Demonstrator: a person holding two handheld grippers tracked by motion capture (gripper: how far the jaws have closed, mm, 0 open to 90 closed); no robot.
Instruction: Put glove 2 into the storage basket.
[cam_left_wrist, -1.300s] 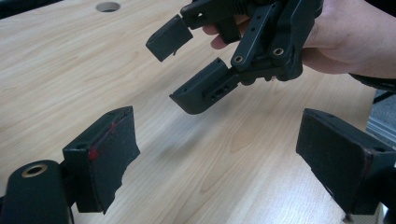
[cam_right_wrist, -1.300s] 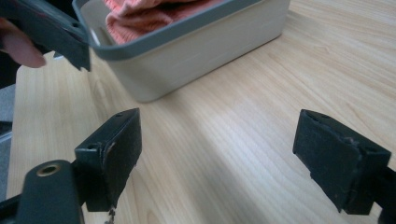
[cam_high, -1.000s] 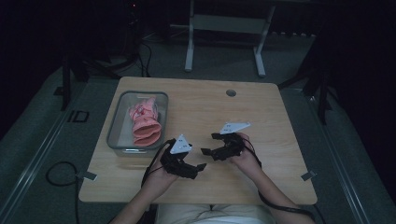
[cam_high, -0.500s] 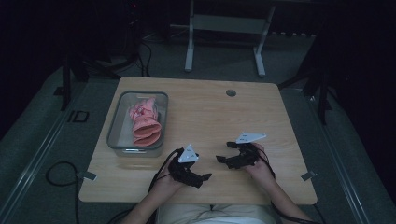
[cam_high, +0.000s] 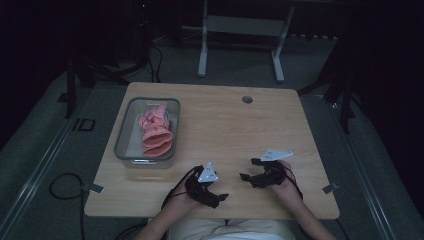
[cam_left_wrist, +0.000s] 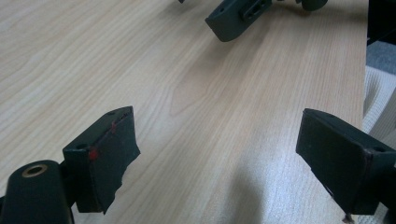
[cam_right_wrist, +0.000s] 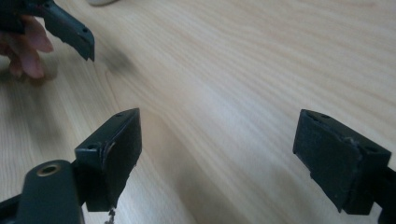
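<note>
Both grippers sit low over the near part of the wooden table (cam_high: 225, 125), each in one of the person's hands. My left gripper (cam_high: 221, 199) points right, open, with only bare wood between its jaws (cam_left_wrist: 219, 140). My right gripper (cam_high: 249, 169) points left toward it, also open and empty (cam_right_wrist: 219, 140). The two face each other a short way apart. One right jaw (cam_left_wrist: 238, 18) shows at the top of the left gripper view. In the right gripper view, a left jaw (cam_right_wrist: 70, 30) and the person's fingers (cam_right_wrist: 25, 51) show at the upper left.
A clear plastic bin (cam_high: 126, 131) holding pink rubber gloves (cam_high: 156, 131) stands at the table's left side. A round cable hole (cam_high: 247, 99) lies near the far edge. A metal frame (cam_high: 240, 30) stands behind the table. Cables lie on the floor (cam_high: 60, 185) at left.
Both hands have drawn back toward the table's near edge and sunk lower. The right gripper has also shifted right. Both pairs of jaws stay open.
</note>
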